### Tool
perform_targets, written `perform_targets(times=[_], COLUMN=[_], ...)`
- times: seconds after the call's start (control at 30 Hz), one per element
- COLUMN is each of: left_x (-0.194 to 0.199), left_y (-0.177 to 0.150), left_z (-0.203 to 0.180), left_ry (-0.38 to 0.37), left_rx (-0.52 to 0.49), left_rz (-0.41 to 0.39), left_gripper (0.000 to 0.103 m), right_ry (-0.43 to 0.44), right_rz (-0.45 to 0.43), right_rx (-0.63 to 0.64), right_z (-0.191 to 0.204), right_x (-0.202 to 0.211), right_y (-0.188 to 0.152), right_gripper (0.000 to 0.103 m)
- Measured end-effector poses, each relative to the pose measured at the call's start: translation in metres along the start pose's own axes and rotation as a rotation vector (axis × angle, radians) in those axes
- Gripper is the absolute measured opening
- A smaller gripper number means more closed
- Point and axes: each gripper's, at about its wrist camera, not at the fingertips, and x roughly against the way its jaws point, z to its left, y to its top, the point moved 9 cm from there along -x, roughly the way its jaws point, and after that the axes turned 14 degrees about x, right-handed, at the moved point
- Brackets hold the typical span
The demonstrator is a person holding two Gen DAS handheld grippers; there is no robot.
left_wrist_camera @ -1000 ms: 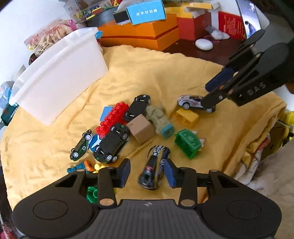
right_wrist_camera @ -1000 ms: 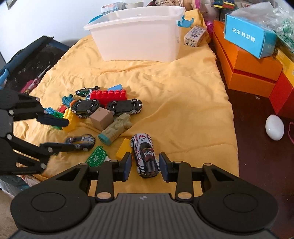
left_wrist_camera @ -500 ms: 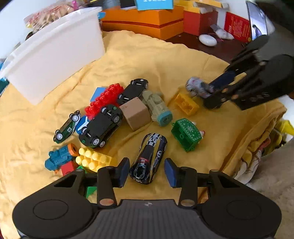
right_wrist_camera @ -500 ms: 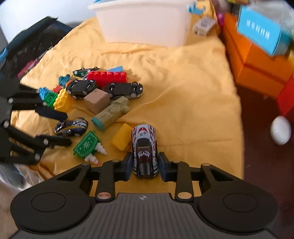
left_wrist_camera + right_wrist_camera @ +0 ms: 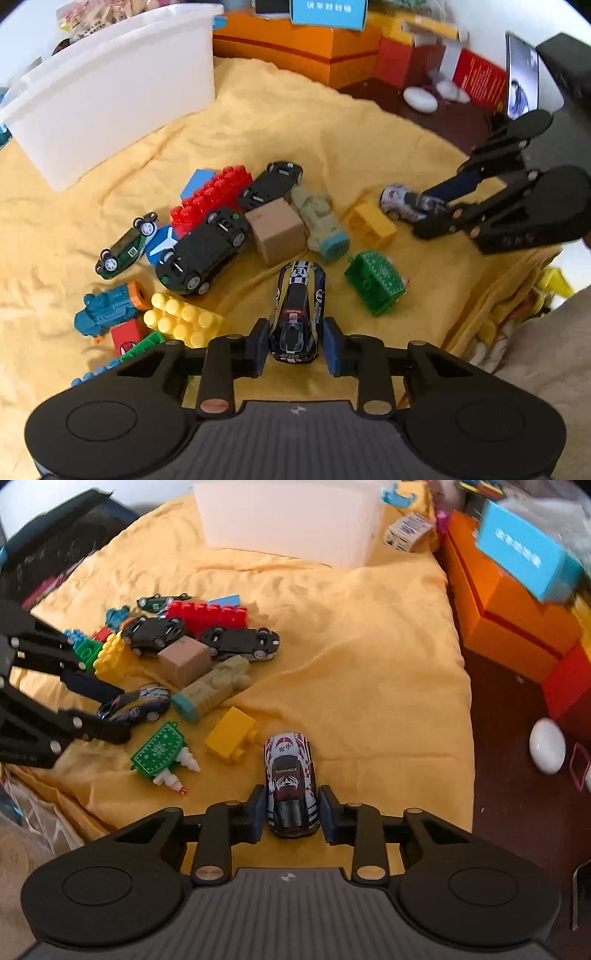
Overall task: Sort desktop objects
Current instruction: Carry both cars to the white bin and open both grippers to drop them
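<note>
Toys lie in a heap on a yellow cloth [image 5: 314, 122]. My left gripper [image 5: 295, 345] is shut on a dark blue racing car [image 5: 298, 310], its rear between the pads. My right gripper [image 5: 293, 810] is shut on a white and red car [image 5: 290, 779]; it also shows in the left wrist view [image 5: 400, 201]. Both cars are just above the cloth. A white bin [image 5: 110, 85] stands at the far side; it also shows in the right wrist view [image 5: 291, 517].
Near the cars lie two overturned black cars [image 5: 201, 256], a red block [image 5: 210, 195], a yellow block [image 5: 369, 225], a brown cube [image 5: 277, 230], a green tag [image 5: 375, 278], and a stone figure [image 5: 319, 225]. Orange boxes [image 5: 509, 624] stand beside the cloth. A white mouse [image 5: 546, 744] lies on the dark desk.
Both grippers closed around their cars: the left on the dark blue car, the right on the white and red car. Both views shifted slightly upward and back.
</note>
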Motion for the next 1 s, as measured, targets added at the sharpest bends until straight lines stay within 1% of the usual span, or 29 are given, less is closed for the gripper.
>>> perform_targets(times=[0.1,0.23,0.27,0.33,0.37,0.47,0.57,0.67,0.77,0.9,1.0], left_x=[0.016,0.048,0.057,0.072,0.081,0.099,0.104,0.092,0.065,0.034,0.035], left_y=[0.012,0.052,0.068,0.099,0.119,0.172,0.214,0.245,0.258,0.258,0.249], left_z=[0.006,0.024,0.030,0.041,0.050,0.075,0.093,0.109,0.127,0.141,0.140], left_ry=[-0.002,0.027,0.040,0.039,0.044,0.121,0.175,0.211,0.230,0.237,0.229], left_rx=[0.023,0.049,0.056,0.085,0.099,0.103,0.102,0.108,0.129,0.166,0.175], left_rz=[-0.035,-0.144,-0.180,-0.243,-0.286,-0.386,-0.441,-0.457,-0.424,-0.375,-0.369], left_gripper=[0.034,0.034,0.034,0.034,0.034,0.034,0.034,0.034,0.034,0.035,0.035], right_ry=[-0.006,-0.053,-0.065,-0.090,-0.104,-0.152,-0.177,-0.182,-0.175,-0.162,-0.150], right_rz=[-0.061,-0.172,-0.198,-0.253,-0.278,-0.353,-0.400,-0.419,-0.412,-0.363,-0.358], right_rx=[-0.001,0.035,0.039,0.041,0.040,0.047,0.028,-0.004,-0.035,-0.033,-0.039], right_z=[-0.003,-0.016,-0.021,-0.032,-0.039,-0.064,-0.087,-0.107,-0.119,-0.124,-0.124], right_x=[0.013,0.030,0.033,0.037,0.039,0.043,0.041,0.029,0.009,-0.020,-0.024], right_y=[0.024,0.076,0.089,0.119,0.133,0.179,0.217,0.247,0.261,0.270,0.266], right_gripper=[0.033,0.033,0.033,0.033,0.033,0.033,0.033,0.033,0.033,0.034,0.035])
